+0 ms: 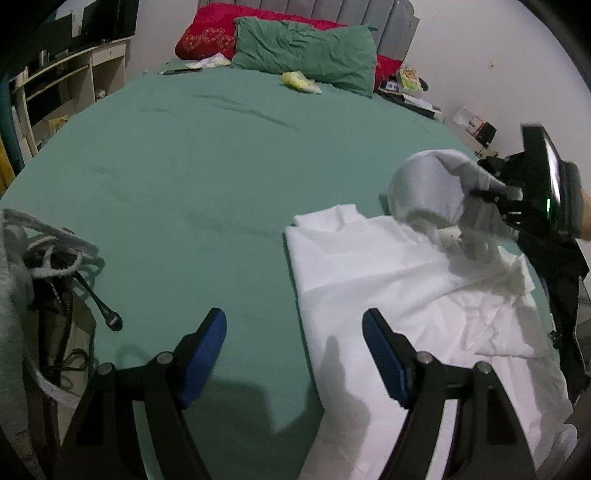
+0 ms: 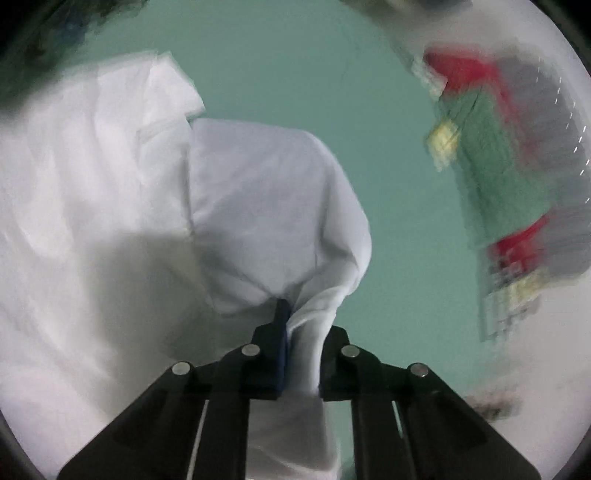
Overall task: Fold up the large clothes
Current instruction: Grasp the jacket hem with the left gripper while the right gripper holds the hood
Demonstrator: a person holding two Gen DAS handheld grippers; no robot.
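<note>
On the bed (image 1: 221, 155), my right gripper (image 2: 295, 332) clamps a soft, light white garment (image 1: 369, 277), probably its sleeve; left gripper (image 1: 295, 350) jaws apart.

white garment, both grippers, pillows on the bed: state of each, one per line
white garment: partly flat on the green bedsheet, one part lifted
right gripper: shut on the garment's lifted part
left gripper: open, empty, above the garment's edge
green pillow: creased, resting against the red pillow
</note>
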